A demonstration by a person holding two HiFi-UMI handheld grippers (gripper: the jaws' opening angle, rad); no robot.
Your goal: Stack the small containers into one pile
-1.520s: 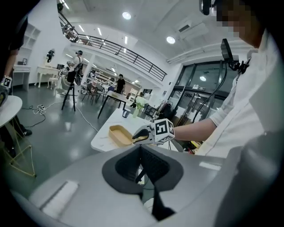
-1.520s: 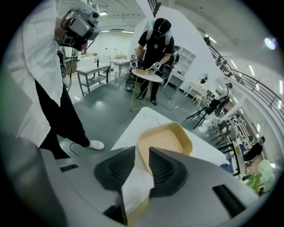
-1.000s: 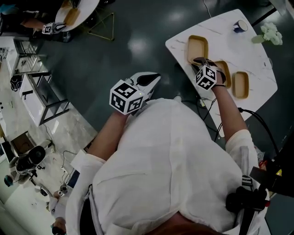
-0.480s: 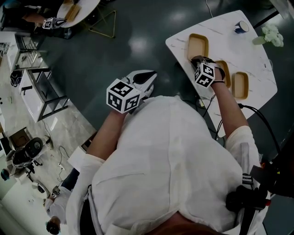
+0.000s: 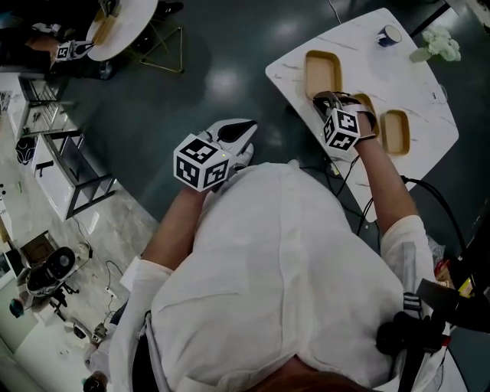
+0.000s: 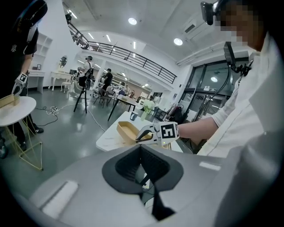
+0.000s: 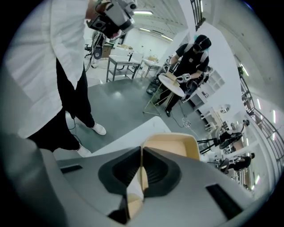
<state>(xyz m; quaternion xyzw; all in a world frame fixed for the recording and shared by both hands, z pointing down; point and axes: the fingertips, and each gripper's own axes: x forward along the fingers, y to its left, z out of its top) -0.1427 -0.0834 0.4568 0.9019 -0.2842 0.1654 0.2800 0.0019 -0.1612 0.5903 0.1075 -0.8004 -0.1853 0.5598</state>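
Three small tan containers lie on the white table. The left container has its near rim between the jaws of my right gripper, which is shut on that thin wall. The middle container is partly hidden by that gripper, and the right container lies beside it. My left gripper hangs in the air over the dark floor, left of the table, shut with nothing in it.
A blue cup and a pale flower bunch stand at the table's far end. Cables hang off the near table edge. Another person works at a round table at the far left, with metal racks along the left wall.
The right gripper has stayed at the left container's near rim with only a small shift. The left gripper has hardly moved. The head view has drifted a little.
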